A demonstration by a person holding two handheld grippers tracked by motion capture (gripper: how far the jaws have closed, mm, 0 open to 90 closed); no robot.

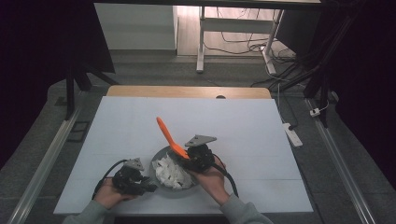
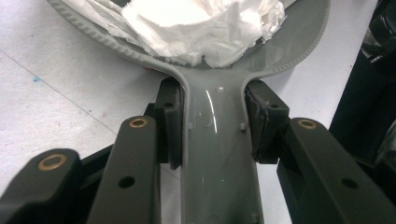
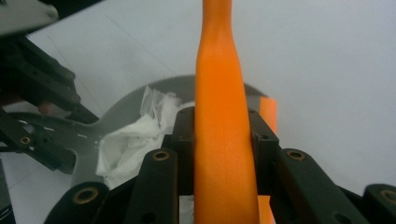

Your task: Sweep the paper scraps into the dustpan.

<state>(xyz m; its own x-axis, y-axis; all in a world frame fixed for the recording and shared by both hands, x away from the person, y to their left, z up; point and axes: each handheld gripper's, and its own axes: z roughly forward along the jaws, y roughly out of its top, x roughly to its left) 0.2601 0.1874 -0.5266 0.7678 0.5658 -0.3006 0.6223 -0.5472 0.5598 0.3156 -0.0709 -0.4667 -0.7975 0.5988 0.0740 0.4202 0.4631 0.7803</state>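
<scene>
A grey pan (image 1: 160, 157) with a flat handle (image 2: 215, 163) lies on the white table near the front edge. Crumpled white paper (image 1: 172, 171) fills it, seen close up in the left gripper view (image 2: 196, 23). My left gripper (image 1: 148, 185) is shut on the pan's handle, with its pads pressing both sides (image 2: 212, 126). My right gripper (image 1: 187, 154) hangs over the pan's far right rim and is shut on an orange tool (image 1: 164, 131). That tool's handle (image 3: 217, 70) runs up and away between the jaws (image 3: 222, 135). Paper (image 3: 130, 140) and the pan rim (image 3: 135, 93) lie below.
The white table board (image 1: 233, 126) stretches wide behind and to both sides of the pan. A wooden strip (image 1: 187, 91) borders its far edge. Beyond it are desk legs (image 1: 201, 42) and floor cables. A power strip (image 1: 293, 134) lies on the floor at the right.
</scene>
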